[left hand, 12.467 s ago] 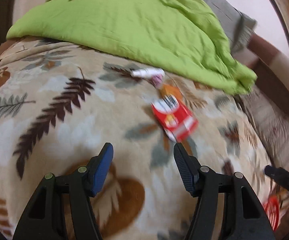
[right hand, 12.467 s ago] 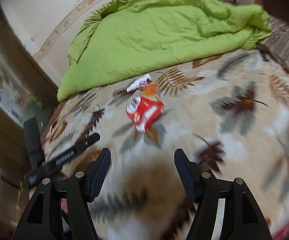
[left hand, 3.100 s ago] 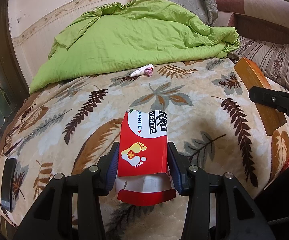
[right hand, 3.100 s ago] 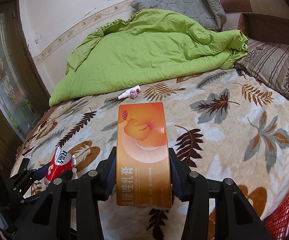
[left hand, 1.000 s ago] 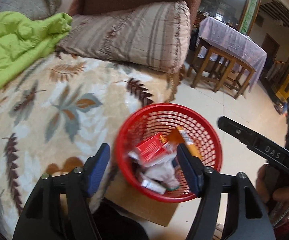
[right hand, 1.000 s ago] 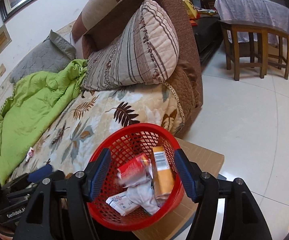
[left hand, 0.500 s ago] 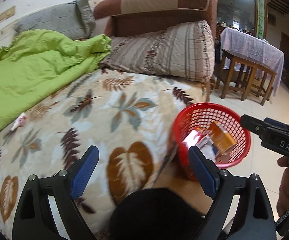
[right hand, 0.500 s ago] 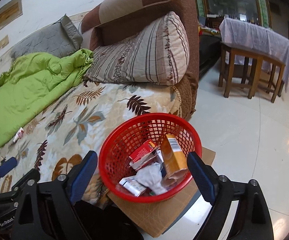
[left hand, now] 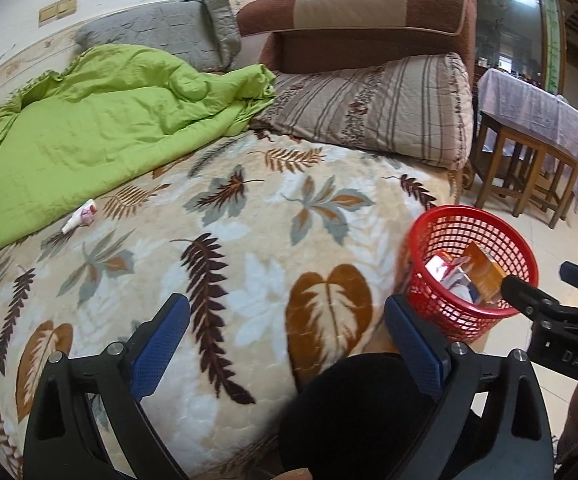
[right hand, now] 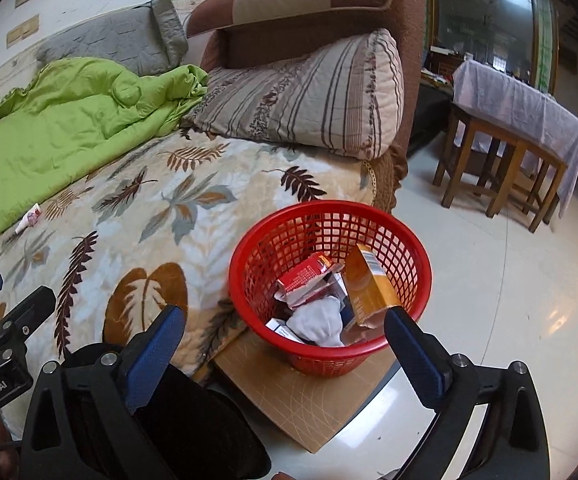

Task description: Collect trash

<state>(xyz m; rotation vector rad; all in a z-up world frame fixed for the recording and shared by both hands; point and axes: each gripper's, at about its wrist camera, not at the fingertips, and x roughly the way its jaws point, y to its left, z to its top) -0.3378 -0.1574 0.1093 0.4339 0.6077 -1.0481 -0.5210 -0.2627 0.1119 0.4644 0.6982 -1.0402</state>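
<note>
Both claws, left [left hand: 287,346] and right [right hand: 285,346], gape wide and empty above the near bed edge, boxes [right hand: 369,280] lying in the red basket [right hand: 405,344], while one tube [left hand: 80,221] waits far left by the green quilt [left hand: 101,136].

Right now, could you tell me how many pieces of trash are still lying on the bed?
1: a small white tube lies on the leaf-print blanket beside the green quilt. More could be hidden under the quilt.

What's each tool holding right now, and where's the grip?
Nothing. The left tool and right tool are both open and empty; the red box and orange box lie in the red basket.
</note>
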